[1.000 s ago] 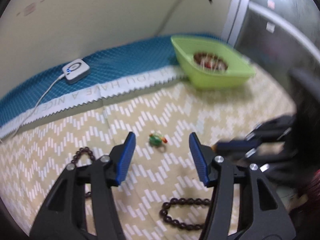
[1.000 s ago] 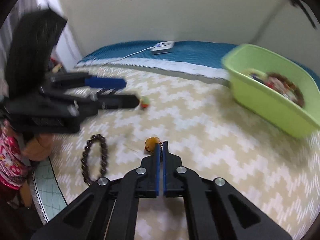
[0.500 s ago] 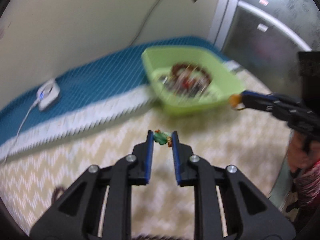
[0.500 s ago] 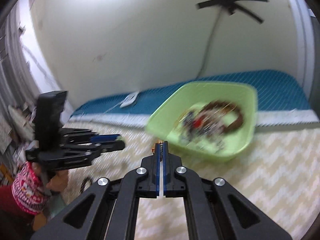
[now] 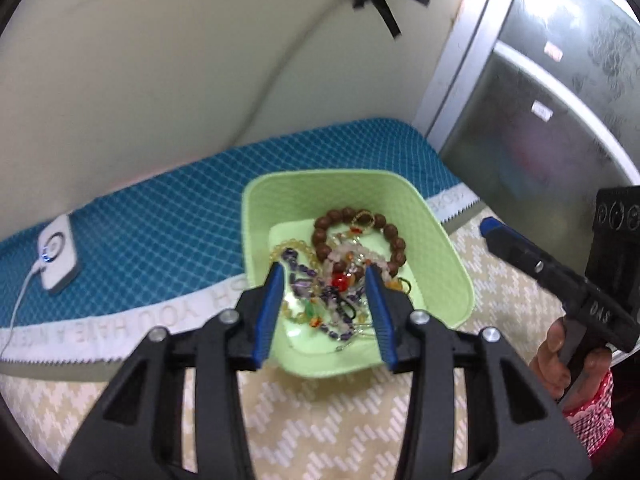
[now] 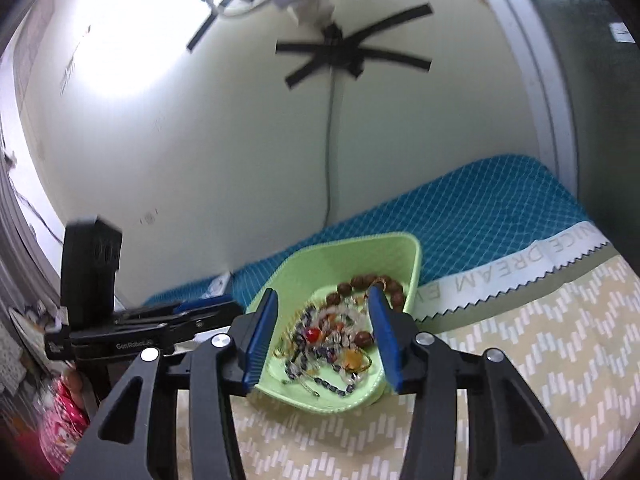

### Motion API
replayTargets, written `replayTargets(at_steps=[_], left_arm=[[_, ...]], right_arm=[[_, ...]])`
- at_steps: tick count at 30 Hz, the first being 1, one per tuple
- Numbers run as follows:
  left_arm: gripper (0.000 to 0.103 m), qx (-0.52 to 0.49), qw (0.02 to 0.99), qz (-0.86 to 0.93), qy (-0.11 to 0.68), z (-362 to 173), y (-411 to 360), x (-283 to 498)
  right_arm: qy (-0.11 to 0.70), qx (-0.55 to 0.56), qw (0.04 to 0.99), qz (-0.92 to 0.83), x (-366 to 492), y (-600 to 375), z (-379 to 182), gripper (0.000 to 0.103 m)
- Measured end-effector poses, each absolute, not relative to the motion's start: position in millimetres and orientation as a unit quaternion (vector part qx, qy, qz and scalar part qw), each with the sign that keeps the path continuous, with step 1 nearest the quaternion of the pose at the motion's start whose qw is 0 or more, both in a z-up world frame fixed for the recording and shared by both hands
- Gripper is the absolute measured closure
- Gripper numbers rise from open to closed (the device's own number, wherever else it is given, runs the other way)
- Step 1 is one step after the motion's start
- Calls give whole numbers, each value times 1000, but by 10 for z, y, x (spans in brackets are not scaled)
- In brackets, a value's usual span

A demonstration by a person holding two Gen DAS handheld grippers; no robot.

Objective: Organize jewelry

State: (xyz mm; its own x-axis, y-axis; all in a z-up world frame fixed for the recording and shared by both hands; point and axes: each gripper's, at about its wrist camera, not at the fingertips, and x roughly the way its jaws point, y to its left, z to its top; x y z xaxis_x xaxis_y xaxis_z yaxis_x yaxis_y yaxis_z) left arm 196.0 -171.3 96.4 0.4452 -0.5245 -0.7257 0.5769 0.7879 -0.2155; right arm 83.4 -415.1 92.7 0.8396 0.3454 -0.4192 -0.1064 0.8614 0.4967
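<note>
Walls (image 6: 200, 140), cream and bare but for black tape crosses and a cable, rise behind a bed whose teal quilted strip (image 5: 160, 208) runs along the back. A beige zigzag sheet (image 5: 340, 420) covers the nearer part, and a frosted glass door (image 5: 560, 120) stands at the right. The green tray (image 5: 440, 248) sits where sheet meets strip, holding a tangled heap of jewelry (image 5: 340, 276); a brown bead bracelet (image 5: 394, 236) lies at its far side. The left gripper (image 5: 325, 312) hangs over the tray, spread wide, nothing between its pads. The right gripper (image 6: 322, 334) is likewise wide and bare. A white device (image 5: 58, 256) rests on the strip. Individual pieces in the heap are hard to separate.
</note>
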Motion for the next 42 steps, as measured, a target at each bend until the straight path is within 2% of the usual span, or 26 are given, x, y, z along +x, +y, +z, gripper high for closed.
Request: replayTargets(at_steps=[4,9,14,18,27,28,29,31,37,39,41,42], left_arm=[[63,5,867,-312,389,1211,-1216,1750],[63,-11,892,-266,366,1315,-360,1444],[63,-36,903,-182,388,1041,512,1186],[63,-17,904,-109,412,710,810,1036],[63,-33,891,-150,427,385,653,576],[63,-30,889,-163,428,390,567,552],[63,-23,885,-182,427,391,462,499],[63,-4,883,-203,423,404,283,424],[63,67,864,-228,443,295,-306,423],[67,93,856,-221,458,211,-399,400],[88,113,862,-225,440,203,-476,302],[93,110,858,-234,444,211,-499,290]], right_arm=[[254,264,919,147,698,-4110,999,81],[297,238,905,192,556,-3634,846,81],[361,195,879,241,462,-2915,548,81],[389,156,867,269,387,-2411,440,81],[426,3,866,263,203,-1651,360,83],[432,-12,862,264,209,-1621,311,97],[439,-40,859,260,177,-1564,272,103],[426,-87,865,251,79,-1511,261,103],[421,-92,872,233,-39,-1576,294,103],[413,-108,877,221,-68,-1565,305,103],[406,-108,883,209,-61,-1612,342,103],[404,-100,885,208,-37,-1636,338,103]])
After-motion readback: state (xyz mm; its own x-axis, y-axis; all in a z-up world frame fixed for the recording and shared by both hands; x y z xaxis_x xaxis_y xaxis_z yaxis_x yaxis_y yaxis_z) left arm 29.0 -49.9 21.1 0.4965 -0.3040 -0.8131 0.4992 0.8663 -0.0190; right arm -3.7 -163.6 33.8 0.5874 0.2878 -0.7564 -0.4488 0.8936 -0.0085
